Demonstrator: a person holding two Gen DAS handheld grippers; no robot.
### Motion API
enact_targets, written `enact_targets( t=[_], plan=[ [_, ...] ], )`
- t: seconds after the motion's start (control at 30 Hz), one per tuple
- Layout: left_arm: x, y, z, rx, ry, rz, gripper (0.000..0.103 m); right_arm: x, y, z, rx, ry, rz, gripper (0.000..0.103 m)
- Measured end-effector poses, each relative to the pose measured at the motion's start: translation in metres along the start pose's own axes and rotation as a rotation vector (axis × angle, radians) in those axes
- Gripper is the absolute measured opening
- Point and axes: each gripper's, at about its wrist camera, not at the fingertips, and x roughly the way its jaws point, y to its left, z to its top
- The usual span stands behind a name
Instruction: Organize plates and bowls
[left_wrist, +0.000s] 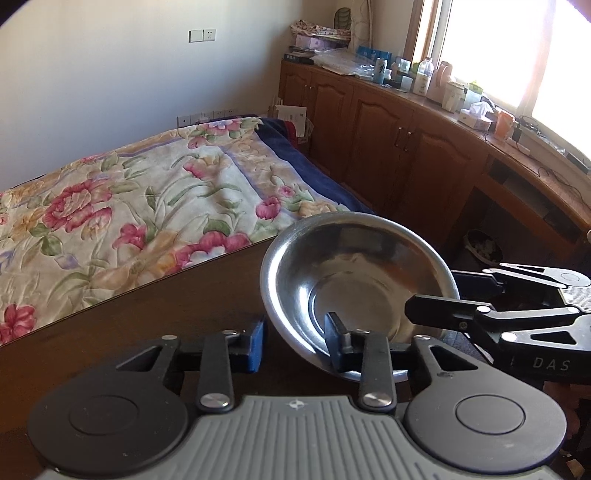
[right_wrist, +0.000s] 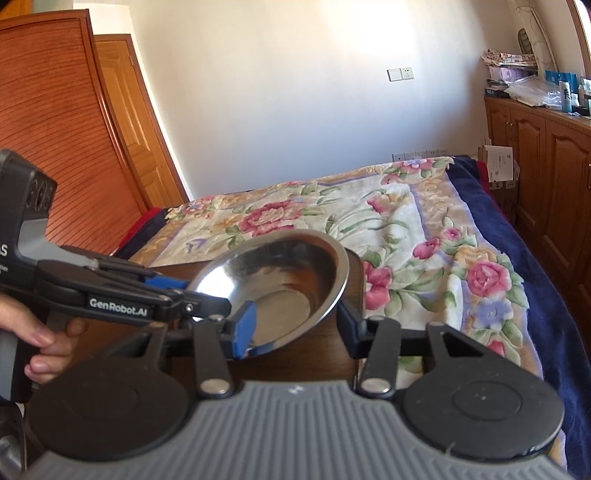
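A shiny steel bowl (left_wrist: 354, 280) sits near the corner of a dark wooden table (left_wrist: 166, 314). My left gripper (left_wrist: 295, 339) is shut on its near rim, blue pad outside the wall and the other finger inside. In the right wrist view the same gripper (right_wrist: 207, 293) pinches the left rim of the bowl (right_wrist: 280, 295). My right gripper (right_wrist: 295, 328) straddles the opposite rim. Its blue pad lies against the inside, while the other finger stands just off the outer wall. It reaches in from the right as the right gripper (left_wrist: 432, 295) in the left wrist view.
A bed with a floral quilt (left_wrist: 147, 203) lies right behind the table edge. Wooden cabinets (left_wrist: 406, 140) with a cluttered top run under the window on the right. A wooden wardrobe (right_wrist: 55, 129) stands at left. A person's hand (right_wrist: 48, 343) grips the left tool's handle.
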Motion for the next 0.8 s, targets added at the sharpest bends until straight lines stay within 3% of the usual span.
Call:
enact_targets(
  t=[0.23, 0.8],
  plan=[
    [-0.017, -0.006, 0.000, 0.012, -0.030, -0.001, 0.034, -0.003, 0.005, 0.003, -0.005, -0.015, -0.007, 0.038],
    [-0.095, -0.006, -0.005, 0.039, -0.140, 0.023, 0.034, -0.038, 0.047, 0.019, -0.063, -0.068, 0.015, 0.037]
  ],
)
